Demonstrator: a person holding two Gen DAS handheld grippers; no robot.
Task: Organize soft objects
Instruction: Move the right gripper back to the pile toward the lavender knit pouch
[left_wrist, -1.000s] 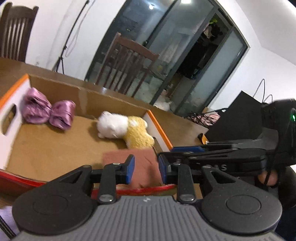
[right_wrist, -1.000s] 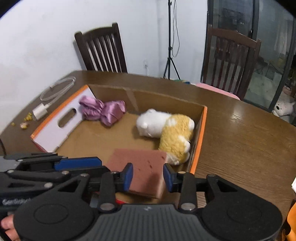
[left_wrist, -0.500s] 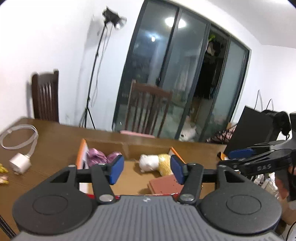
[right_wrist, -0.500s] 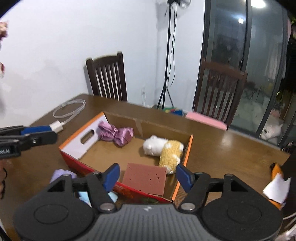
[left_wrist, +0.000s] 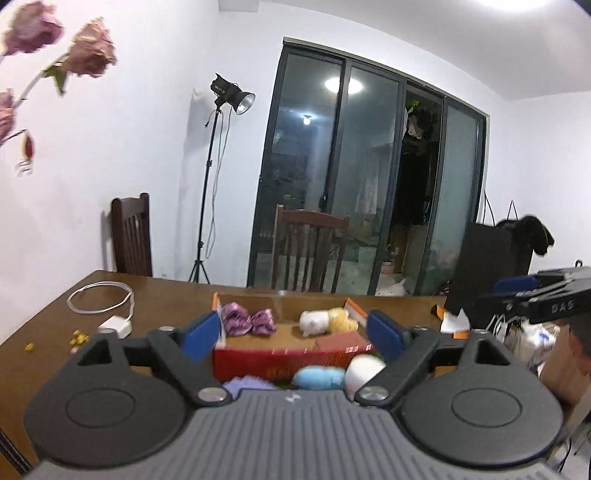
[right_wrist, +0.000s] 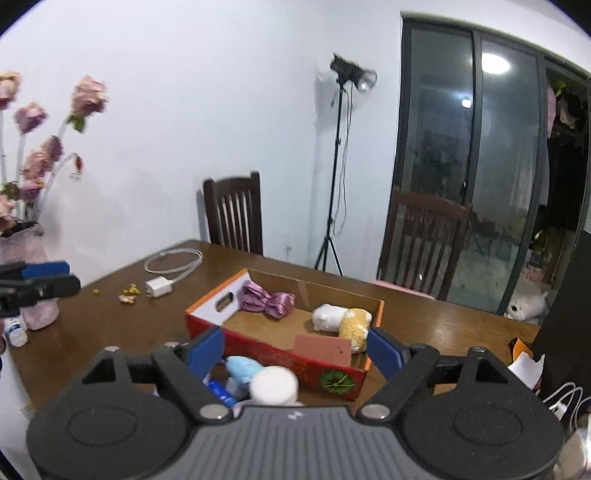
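Observation:
A red and orange cardboard box (right_wrist: 275, 360) (left_wrist: 288, 363) sits on the wooden table. In it lie a purple satin bow (right_wrist: 267, 301) (left_wrist: 249, 321), a white and yellow plush toy (right_wrist: 341, 319) (left_wrist: 327, 319) and a reddish sponge (right_wrist: 321, 349) (left_wrist: 338, 339). In front of the box lie a light blue plush (right_wrist: 243, 369) (left_wrist: 317, 376), a white soft object (right_wrist: 273, 384) (left_wrist: 364, 371) and a lilac soft piece (left_wrist: 247, 386). My left gripper (left_wrist: 291, 334) and right gripper (right_wrist: 293, 345) are both open and empty, held back above the near table edge.
A white charger with coiled cable (right_wrist: 168, 271) (left_wrist: 107, 310) and yellow crumbs (right_wrist: 129, 291) lie at the table's left. A vase of pink flowers (right_wrist: 33, 280) stands at the far left. Chairs (right_wrist: 234, 214) and a light stand (right_wrist: 338, 177) are behind the table.
Both grippers have pulled back and up from the box and opened wider. The sponge now lies in the box, free of the jaws. The soft objects in front of the box came into view.

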